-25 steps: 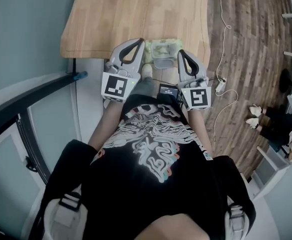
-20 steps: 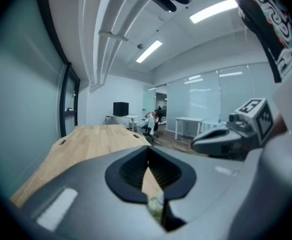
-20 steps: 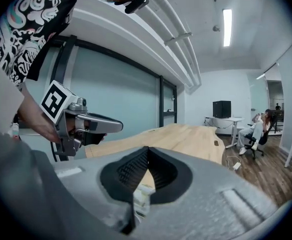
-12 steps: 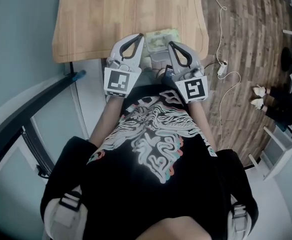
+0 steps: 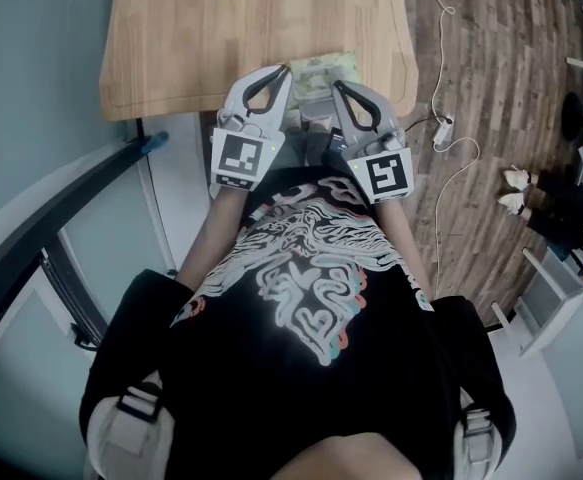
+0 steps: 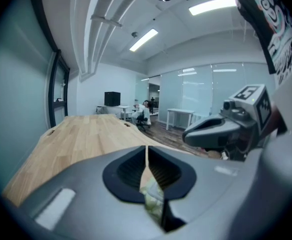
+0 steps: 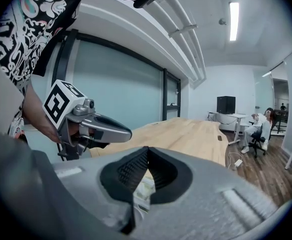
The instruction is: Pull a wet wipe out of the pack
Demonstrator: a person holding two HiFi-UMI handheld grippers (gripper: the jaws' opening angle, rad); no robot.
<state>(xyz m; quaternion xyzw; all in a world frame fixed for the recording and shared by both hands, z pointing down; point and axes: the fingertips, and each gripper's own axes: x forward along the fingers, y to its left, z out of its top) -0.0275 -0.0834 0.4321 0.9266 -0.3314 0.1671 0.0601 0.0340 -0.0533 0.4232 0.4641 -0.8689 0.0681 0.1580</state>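
Note:
A pale green wet wipe pack (image 5: 321,68) lies at the near edge of the wooden table (image 5: 221,28), partly hidden between the two grippers. My left gripper (image 5: 283,68) is shut, with its tip just left of the pack. My right gripper (image 5: 337,85) is also shut and leans in over the pack's right side. In the left gripper view the jaws (image 6: 147,148) meet in a line and a bit of the pack (image 6: 153,199) shows below them. The right gripper view shows the same: shut jaws (image 7: 147,149) above a strip of the pack (image 7: 144,189). Neither holds anything.
A white cable and power strip (image 5: 441,133) lie on the wood floor to the right of the table. Beside it a pair of shoes (image 5: 519,180) rests. A dark rail (image 5: 51,218) runs along the left. The person's torso fills the lower head view.
The right gripper has swung inward toward the left one and now covers more of the pack. The left gripper has barely shifted. Both stayed shut.

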